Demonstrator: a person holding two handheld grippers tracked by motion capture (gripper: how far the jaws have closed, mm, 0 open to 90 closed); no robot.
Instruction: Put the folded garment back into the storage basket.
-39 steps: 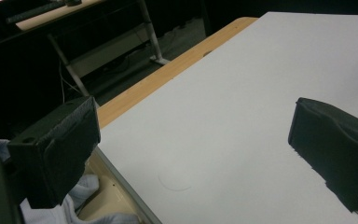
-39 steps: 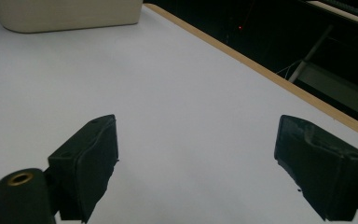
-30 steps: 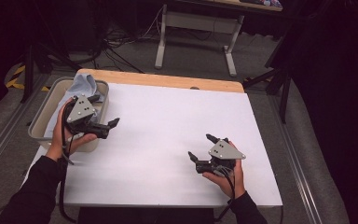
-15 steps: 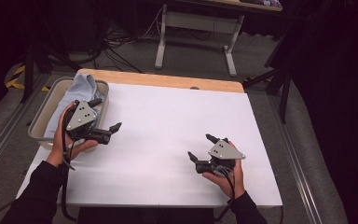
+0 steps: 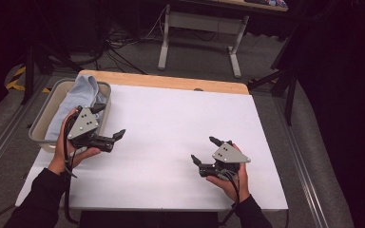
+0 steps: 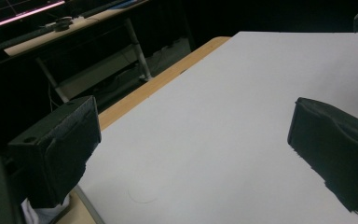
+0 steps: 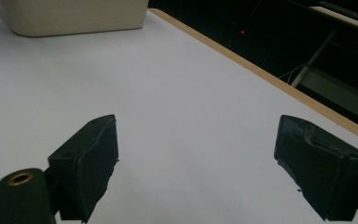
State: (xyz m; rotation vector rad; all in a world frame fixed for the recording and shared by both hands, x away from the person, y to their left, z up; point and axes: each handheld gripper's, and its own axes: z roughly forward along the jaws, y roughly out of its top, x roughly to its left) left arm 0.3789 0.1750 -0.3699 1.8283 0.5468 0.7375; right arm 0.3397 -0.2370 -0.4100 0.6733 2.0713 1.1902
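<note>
White table (image 5: 171,123) open mid-span; bin (image 5: 42,124) with cloth (image 5: 83,92) — blocks left edge

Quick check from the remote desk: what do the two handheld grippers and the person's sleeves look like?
Both the left gripper and right gripper are black, each with two blocky jaws and a grey three-cornered plate on top bearing small dark dots. A black cable trails from each. Dark long sleeves cover both forearms.

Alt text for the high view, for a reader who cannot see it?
A person holds the left hand-held gripper open beside a grey bin containing a light blue cloth, and the right hand-held gripper open over the white table.
</note>
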